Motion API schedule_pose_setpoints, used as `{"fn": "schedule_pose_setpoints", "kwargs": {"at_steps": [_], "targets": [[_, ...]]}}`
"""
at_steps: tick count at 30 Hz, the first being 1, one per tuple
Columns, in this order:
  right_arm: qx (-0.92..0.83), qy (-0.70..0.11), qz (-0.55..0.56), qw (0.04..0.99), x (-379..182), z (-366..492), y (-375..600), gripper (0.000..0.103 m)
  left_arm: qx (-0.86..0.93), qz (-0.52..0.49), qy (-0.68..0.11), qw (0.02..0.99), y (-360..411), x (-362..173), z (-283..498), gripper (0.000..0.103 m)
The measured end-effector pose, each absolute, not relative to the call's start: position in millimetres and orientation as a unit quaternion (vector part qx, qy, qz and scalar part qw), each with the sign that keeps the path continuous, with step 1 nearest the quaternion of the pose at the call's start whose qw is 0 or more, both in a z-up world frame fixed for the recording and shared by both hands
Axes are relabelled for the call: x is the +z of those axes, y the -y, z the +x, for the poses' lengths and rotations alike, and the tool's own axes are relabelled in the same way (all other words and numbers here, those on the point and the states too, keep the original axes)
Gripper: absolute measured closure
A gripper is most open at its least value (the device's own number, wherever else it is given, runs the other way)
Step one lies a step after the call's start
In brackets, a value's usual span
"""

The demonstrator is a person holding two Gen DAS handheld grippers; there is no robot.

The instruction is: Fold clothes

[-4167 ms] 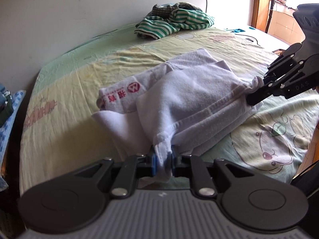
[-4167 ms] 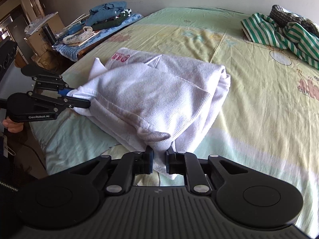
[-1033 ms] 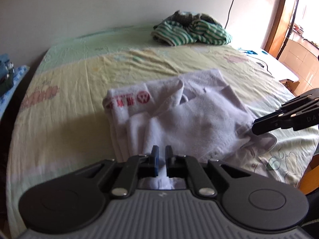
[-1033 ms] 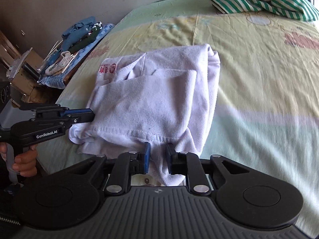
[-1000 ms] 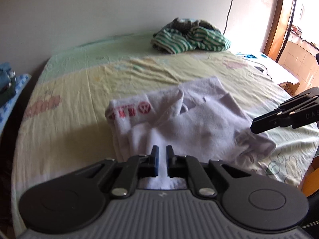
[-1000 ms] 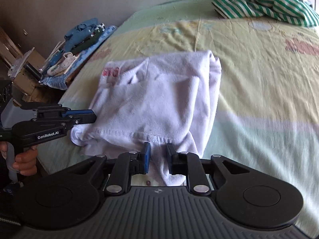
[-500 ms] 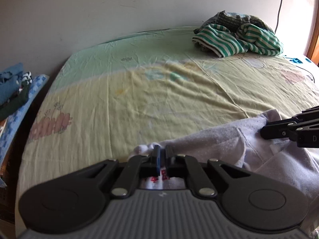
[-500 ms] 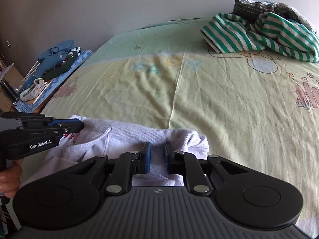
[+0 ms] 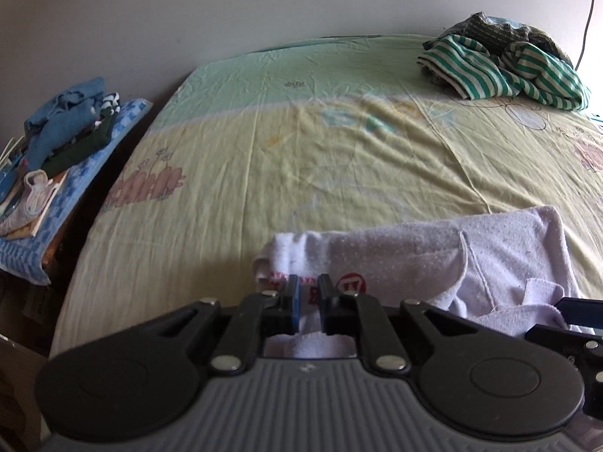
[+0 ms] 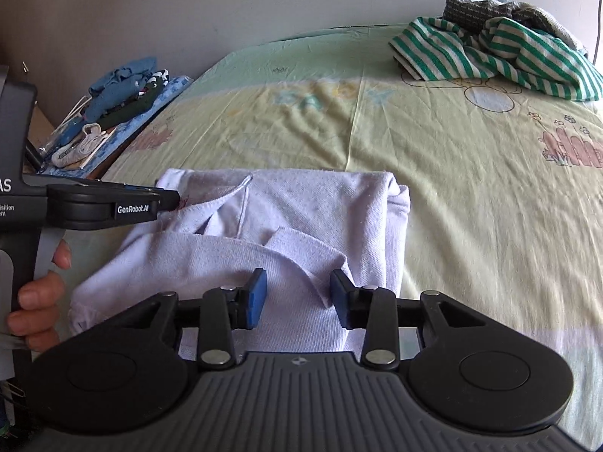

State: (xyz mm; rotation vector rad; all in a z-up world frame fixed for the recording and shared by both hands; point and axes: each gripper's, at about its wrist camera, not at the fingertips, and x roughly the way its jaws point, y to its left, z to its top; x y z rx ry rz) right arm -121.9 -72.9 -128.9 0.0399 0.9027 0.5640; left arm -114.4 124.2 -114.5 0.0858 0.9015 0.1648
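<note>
Folded garment on the near bed; clothes heap far right, side pile left

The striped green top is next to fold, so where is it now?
The striped green top lies bunched at the far right corner of the bed by the wall, with a grey garment behind it.

We see a white garment of soft, pebbled knit cloth on a bed sheeted in thin, matt, creased printed cotton. The right gripper is matt black plastic with ribbed housing, bright metal rivets and blue rubbery pads.
</note>
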Motion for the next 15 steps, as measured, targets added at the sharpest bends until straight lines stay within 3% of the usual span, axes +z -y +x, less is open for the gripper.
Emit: {"fn": "schedule_pose_setpoints", "kwargs": {"at_steps": [5, 10, 12, 15], "targets": [[0.229, -0.442, 0.071, 0.864, -120, -122, 78, 0.059, 0.058, 0.033, -0.441, 0.895, -132, -112, -115, 0.088], [0.211, -0.45, 0.058, 0.866, -121, -135, 61, 0.037, 0.034, 0.028, -0.453, 0.89, -139, -110, -112, 0.083], [0.201, -0.449, 0.062, 0.868, -121, -142, 54, 0.023, 0.027, 0.029, -0.455, 0.89, -140, -111, -112, 0.081], [0.179, -0.441, 0.079, 0.876, -122, -149, 48, 0.016, 0.015, 0.03, -0.457, 0.889, -141, -111, -112, 0.078]]}}
